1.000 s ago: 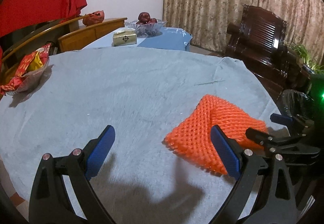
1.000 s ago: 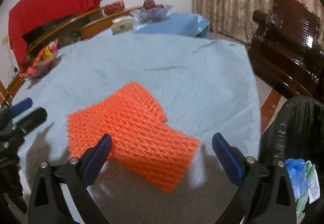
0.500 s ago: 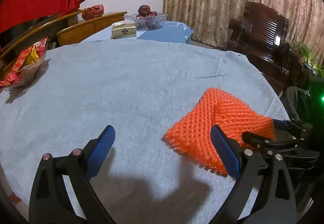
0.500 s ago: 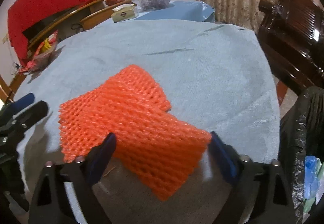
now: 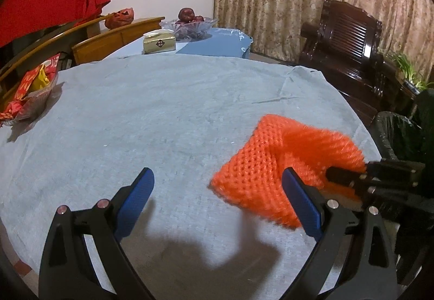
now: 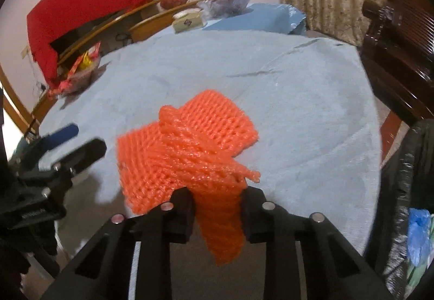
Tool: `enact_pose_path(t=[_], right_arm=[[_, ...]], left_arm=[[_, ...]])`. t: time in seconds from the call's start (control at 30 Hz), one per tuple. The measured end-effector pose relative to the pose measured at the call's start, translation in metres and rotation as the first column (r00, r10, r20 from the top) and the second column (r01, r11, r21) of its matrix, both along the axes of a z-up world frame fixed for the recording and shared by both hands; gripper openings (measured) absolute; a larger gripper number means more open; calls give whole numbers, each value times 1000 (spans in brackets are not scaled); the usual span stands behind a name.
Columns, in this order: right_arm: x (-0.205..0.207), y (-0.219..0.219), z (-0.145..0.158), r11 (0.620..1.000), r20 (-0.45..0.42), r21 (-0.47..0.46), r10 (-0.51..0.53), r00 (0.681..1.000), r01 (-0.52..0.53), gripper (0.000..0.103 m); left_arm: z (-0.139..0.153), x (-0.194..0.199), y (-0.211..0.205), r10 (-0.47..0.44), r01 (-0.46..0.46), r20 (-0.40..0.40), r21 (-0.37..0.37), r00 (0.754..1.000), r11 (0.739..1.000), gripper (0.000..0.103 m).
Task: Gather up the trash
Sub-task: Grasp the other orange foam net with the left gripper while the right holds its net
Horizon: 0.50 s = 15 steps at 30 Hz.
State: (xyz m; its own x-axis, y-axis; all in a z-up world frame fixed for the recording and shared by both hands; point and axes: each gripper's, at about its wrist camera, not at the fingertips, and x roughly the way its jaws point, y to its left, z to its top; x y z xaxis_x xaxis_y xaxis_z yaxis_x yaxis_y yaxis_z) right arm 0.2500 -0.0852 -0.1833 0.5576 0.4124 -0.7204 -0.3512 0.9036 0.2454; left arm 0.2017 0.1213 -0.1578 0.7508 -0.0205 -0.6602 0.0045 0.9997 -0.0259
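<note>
On the grey-clothed round table (image 6: 312, 99), the orange foam fruit net (image 6: 190, 142) sits near the edge by the black trash bag (image 6: 407, 177). The right gripper (image 6: 217, 207) has just closed, pinching the net's near end, so the grasp looks made; next comes lifting it across into that bag. The left gripper (image 5: 217, 191) hangs spread and empty beside the net.

My right tool (image 6: 217, 207): matt black plastic, shiny metal rivets. Left tool (image 5: 217, 191) pads: blue, ribbed. Foam net (image 6: 190, 148): orange, glossy, open mesh. Table (image 5: 162, 110) cover: grey-blue cloth, matt, coarse weave. Armchair (image 5: 350, 47) past far right edge: dark wood, glossy.
</note>
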Motion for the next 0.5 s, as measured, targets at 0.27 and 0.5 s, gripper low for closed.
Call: enact_pose_path(t=[0.27,0.5], right_arm=[[7,-29,17,991,41,40,-131,991,129,27],[19,-34,13,984,39,20,-179,983,179,27]], left_arm=[[-4,11,-12,-18,18,-10,2,1000,1000,93],[-21,37,-26,-44,45,-47,6,998,999,93]])
